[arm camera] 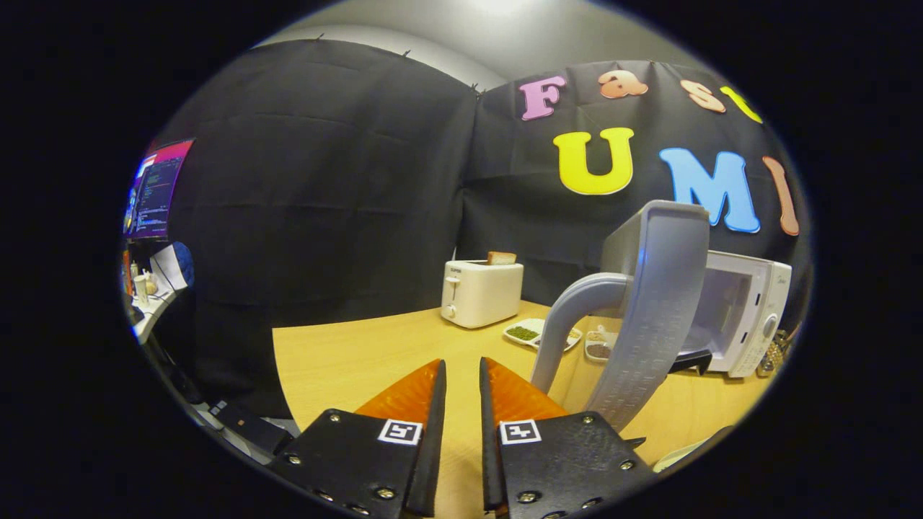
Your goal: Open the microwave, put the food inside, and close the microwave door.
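So at this point the microwave (746, 317) sat at the far right of the wooden table (346, 360) with its door (652, 310) swung wide open, edge-on toward the camera, grey handle (570, 317) curving off its near side. The gripper (462, 375) was hanging over the table with its two orange fingers (411, 393) nearly together, just a thin gap between them, and nothing held in there at all. The door was just to the right of the fingers and a bit ahead, not touching as far as I could tell. Opening looked done, so my read was that the food step was up next. The likely candidates were the small white dishes (530, 333) with green and brownish stuff, sitting on the table between the toaster (482, 292) and the microwave, partly hidden behind the handle. Honestly couldn't tell which dish was "the food", or whether something dark at the door's foot mattered. If I were doing it: spread the fingers well before going in, come at the dish rim from the open side left of the door so the handle doesn't get clipped, pinch the rim low and flat, keep the dish level so nothing spills, then swing around the door's edge into the cavity. The toaster with bread (501, 258) sticking up was well clear, so no worries there.
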`<act>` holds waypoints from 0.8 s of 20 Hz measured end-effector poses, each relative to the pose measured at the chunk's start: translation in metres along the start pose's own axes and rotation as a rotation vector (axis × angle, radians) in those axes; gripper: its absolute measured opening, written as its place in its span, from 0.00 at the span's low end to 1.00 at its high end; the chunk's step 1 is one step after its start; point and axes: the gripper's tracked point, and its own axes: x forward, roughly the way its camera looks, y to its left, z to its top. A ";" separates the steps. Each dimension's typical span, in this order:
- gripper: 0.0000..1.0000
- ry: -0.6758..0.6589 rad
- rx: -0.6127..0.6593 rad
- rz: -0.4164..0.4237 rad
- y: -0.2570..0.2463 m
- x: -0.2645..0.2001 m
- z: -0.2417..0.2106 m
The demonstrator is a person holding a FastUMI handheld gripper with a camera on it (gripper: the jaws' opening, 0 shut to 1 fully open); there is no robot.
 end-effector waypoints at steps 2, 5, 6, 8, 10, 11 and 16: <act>0.24 -0.006 0.028 -0.005 -0.009 -0.004 0.000; 0.15 -0.021 0.000 -0.103 -0.047 -0.008 0.007; 0.07 -0.021 -0.004 -0.134 -0.056 -0.013 0.008; 0.06 -0.019 0.019 -0.174 -0.076 -0.016 0.008; 0.06 -0.014 0.031 -0.227 -0.104 -0.019 0.010; 0.06 -0.017 0.037 -0.256 -0.118 -0.022 0.010; 0.01 -0.003 0.110 -0.384 -0.186 -0.027 0.004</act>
